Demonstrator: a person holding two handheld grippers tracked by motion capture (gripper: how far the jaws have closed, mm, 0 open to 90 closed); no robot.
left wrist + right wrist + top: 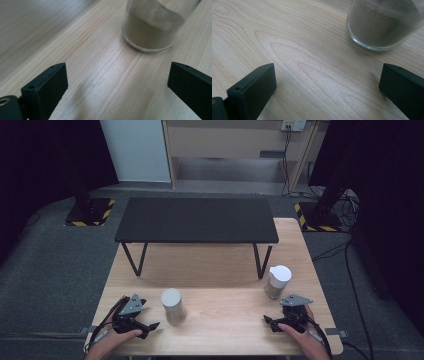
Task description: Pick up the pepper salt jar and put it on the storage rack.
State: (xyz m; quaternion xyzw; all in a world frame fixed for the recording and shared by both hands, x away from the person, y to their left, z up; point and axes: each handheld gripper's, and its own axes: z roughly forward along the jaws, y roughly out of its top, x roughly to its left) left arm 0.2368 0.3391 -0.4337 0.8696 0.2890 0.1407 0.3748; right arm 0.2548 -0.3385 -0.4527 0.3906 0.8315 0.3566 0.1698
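Note:
Two glass jars with white lids, each part full of sandy powder, stand on the wooden table (220, 325). The left jar (173, 306) (152, 27) is just ahead and to the right of my left gripper (148, 314) (117, 75), whose jaws stand wide open over bare wood. The right jar (277, 281) (384, 22) stands a little beyond my right gripper (279, 316) (328, 75), which is also open and holds nothing. Neither gripper touches a jar. A hand holds each gripper near the table's front edge.
A low black shelf on thin legs (197, 219) spans the far half of the table, with open space under it. Beyond the table are grey carpet, stand bases with yellow-black tape (90, 212), and cables at the right.

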